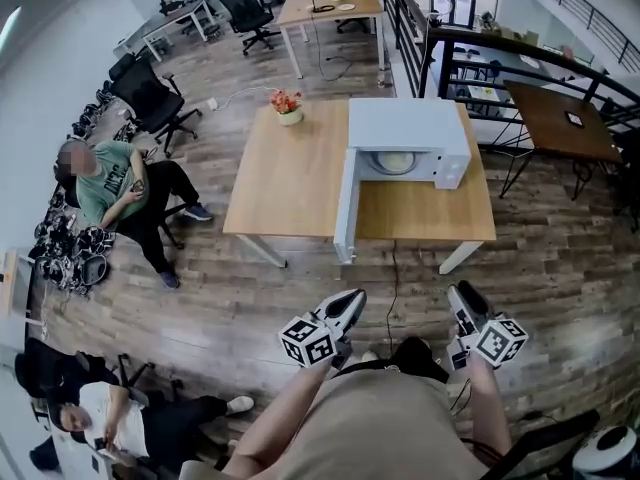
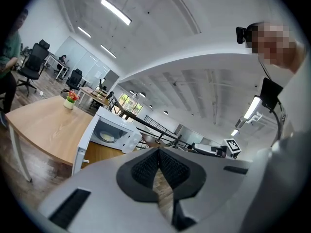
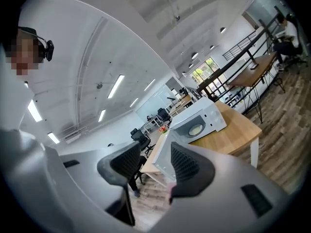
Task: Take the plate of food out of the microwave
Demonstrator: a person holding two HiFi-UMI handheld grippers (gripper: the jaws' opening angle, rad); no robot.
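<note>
A white microwave (image 1: 408, 136) stands on a light wooden table (image 1: 290, 178), its door (image 1: 346, 206) swung open toward me. Inside lies a pale plate of food (image 1: 393, 162). Both grippers hover over the floor, well short of the table and apart from the microwave. My left gripper (image 1: 349, 301) has its pads together with nothing between them; in the left gripper view (image 2: 158, 152) the microwave (image 2: 119, 125) and plate (image 2: 108, 138) sit far ahead on the left. My right gripper (image 1: 463, 296) stands open and empty (image 3: 156, 152), with the microwave (image 3: 204, 114) and plate (image 3: 195, 129) beyond it.
A small flower pot (image 1: 288, 108) sits at the table's far left corner. A cable (image 1: 392, 268) drops from the table to the floor. One person (image 1: 118, 190) sits to the left, another (image 1: 105, 418) at bottom left. Office chairs (image 1: 150, 98), a dark railing (image 1: 520, 53) and a brown table (image 1: 560, 118) surround the area.
</note>
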